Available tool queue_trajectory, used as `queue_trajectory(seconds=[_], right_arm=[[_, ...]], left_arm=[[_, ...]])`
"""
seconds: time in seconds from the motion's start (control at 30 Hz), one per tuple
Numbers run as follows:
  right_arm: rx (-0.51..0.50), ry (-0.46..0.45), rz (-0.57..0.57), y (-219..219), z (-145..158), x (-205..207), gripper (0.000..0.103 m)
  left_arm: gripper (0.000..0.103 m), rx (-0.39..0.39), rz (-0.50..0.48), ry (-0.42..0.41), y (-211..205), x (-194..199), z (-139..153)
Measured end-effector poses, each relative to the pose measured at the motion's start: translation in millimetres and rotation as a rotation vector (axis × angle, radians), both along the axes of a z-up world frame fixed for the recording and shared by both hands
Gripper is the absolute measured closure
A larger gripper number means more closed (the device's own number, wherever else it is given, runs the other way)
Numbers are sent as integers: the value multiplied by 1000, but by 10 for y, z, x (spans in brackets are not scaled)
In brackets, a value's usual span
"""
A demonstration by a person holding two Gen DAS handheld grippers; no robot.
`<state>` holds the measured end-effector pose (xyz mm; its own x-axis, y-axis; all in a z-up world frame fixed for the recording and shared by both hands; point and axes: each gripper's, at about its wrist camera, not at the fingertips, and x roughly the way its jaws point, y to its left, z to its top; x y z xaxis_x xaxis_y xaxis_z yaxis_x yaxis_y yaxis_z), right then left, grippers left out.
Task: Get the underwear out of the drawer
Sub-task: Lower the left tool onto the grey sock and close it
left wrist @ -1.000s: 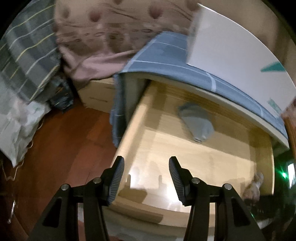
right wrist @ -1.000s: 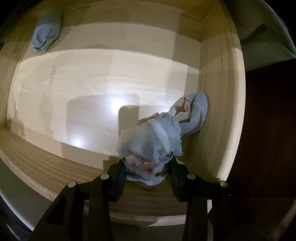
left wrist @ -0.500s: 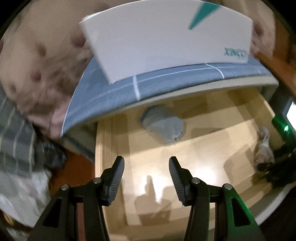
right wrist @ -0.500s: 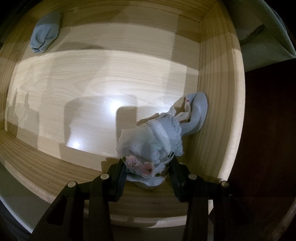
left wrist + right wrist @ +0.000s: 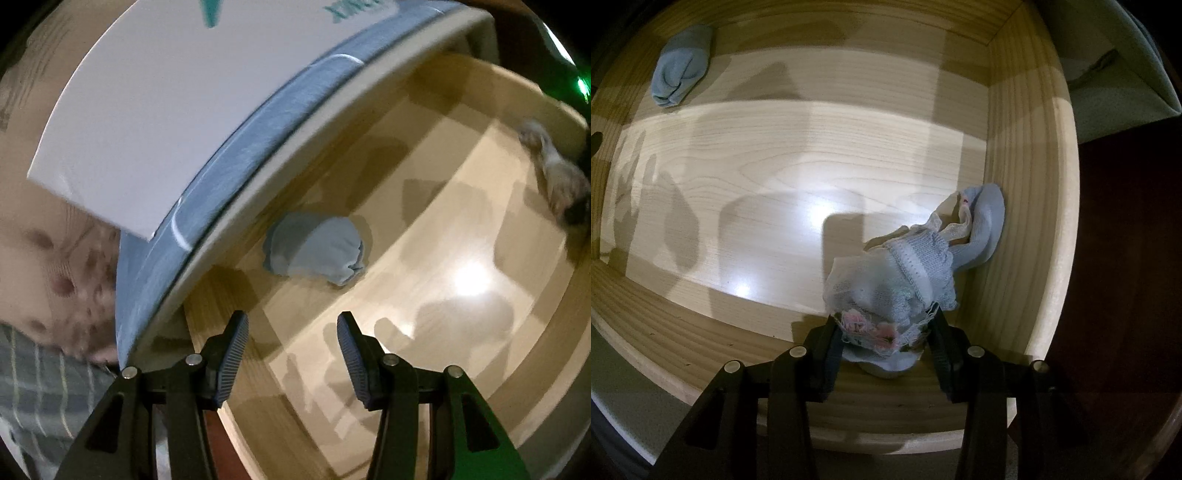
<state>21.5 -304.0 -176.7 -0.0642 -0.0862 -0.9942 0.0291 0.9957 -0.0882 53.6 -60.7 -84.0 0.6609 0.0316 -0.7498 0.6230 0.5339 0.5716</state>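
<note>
1. The left gripper [image 5: 291, 354], jaws wide and empty, has swung and rolled over the drawer [image 5: 480, 229]; the folded blue underwear [image 5: 314, 251] now lies just ahead of it, so a reach looks next.
2. The right gripper [image 5: 886, 343] has barely moved, clamped narrowly on the lacy underwear [image 5: 894, 273], which trails against the drawer's right wall, unlifted.

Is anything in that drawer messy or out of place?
Only mildly. The wooden drawer is almost bare: one blue folded garment lies alone in a far corner, while lacy pale-blue underwear sits crumpled against the side wall, its near end between the right gripper fingers. Nothing looks torn or spilled.
</note>
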Motion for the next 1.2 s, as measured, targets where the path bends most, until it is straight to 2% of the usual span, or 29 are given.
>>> queue_trajectory(seconds=[0.1,0.4,0.57,0.67,0.83,1.07,1.2], right_arm=[[0,0,2,0,-1,4,62],[-1,-1,-1,4,-1,3,62],[-1,-1,-1,4,-11,-2,62],[-1,-1,-1,3,-10,-3,62],[-1,-1,-2,1,-8,0,62],[0,-3,-1,3,-11,3,62],[2,-5,0,0,-5,14,62]], left_arm=[[52,56,-76,-56,-31,-43,-53],[52,213,-218,-183,-146,-24,-314],[52,275,-324,-224,-216,-84,-500],[52,298,-342,-248,-228,-59,-569],[52,316,-347,-244,-247,62,-649],[52,362,-416,-270,-211,15,-846],[52,368,-426,-251,-218,36,-901]])
